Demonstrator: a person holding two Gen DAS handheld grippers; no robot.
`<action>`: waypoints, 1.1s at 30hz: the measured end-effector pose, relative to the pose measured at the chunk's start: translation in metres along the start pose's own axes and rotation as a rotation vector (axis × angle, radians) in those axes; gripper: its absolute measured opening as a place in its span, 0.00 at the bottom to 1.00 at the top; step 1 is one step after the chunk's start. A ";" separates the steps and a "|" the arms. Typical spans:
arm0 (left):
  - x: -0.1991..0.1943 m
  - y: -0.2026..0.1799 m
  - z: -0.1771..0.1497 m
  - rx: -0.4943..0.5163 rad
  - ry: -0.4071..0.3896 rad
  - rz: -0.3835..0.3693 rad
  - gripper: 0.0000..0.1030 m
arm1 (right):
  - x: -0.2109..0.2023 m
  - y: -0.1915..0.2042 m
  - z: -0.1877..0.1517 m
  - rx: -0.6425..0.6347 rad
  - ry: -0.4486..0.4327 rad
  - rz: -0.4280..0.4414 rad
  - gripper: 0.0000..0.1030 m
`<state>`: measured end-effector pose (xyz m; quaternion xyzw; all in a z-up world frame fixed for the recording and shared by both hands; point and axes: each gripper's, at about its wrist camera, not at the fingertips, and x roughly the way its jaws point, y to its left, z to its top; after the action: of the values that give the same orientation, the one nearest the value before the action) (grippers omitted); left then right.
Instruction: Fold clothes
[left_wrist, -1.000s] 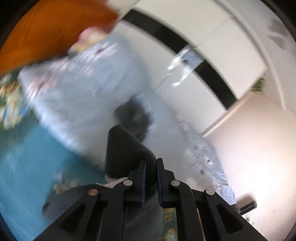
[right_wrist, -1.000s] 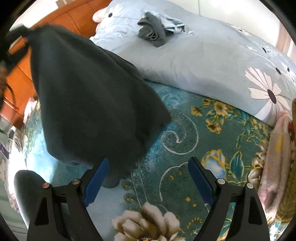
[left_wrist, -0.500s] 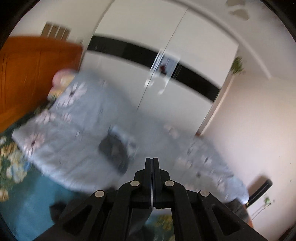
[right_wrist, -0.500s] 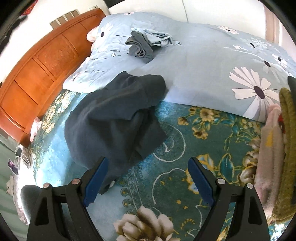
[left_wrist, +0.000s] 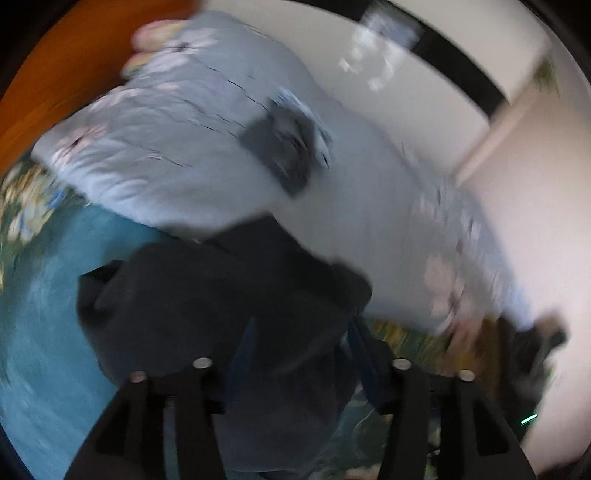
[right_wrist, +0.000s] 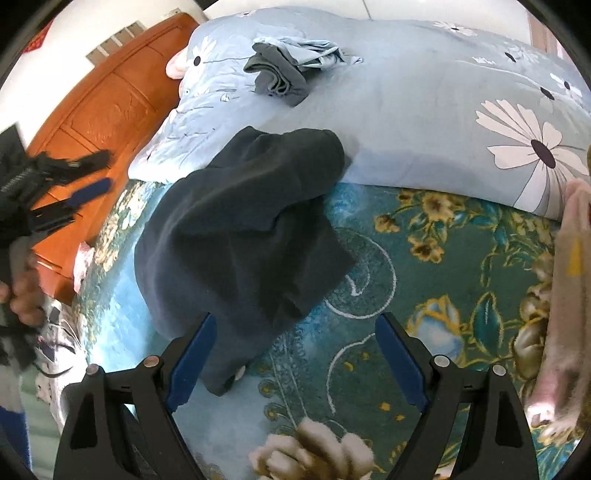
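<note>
A dark garment (right_wrist: 243, 236) lay rumpled ahead of the right gripper (right_wrist: 295, 362), whose fingers gaped wide and empty. Its top edge draped onto the blue quilt (right_wrist: 424, 110), so a pull might drag it crooked. The left gripper (left_wrist: 299, 354) hovered above the cloth, also parted, holding nothing.

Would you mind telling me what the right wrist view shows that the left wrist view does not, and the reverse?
Only the right wrist view shows the left gripper from outside, held in a hand, and the pink fuzzy fabric at the right edge. Only the left wrist view, which is blurred, shows the white wardrobe with a black band and the pale pink wall. Both show the dark navy garment crumpled on the teal floral bedspread, the light blue daisy-print duvet, the small grey and blue clothes pile and the orange wooden headboard.
</note>
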<state>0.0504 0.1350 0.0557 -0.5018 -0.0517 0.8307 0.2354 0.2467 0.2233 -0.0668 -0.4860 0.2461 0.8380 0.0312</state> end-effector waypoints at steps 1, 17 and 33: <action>0.014 -0.017 -0.006 0.074 0.031 0.032 0.59 | -0.001 0.000 -0.002 -0.008 0.003 -0.008 0.86; 0.121 -0.060 -0.013 0.306 0.172 0.215 0.60 | -0.008 -0.050 -0.065 0.157 0.129 -0.096 0.86; -0.031 -0.001 0.037 0.031 -0.231 0.108 0.05 | -0.006 -0.018 -0.048 0.080 0.094 -0.036 0.86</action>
<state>0.0314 0.1277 0.0995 -0.4011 -0.0385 0.8952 0.1904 0.2934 0.2193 -0.0886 -0.5274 0.2720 0.8031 0.0541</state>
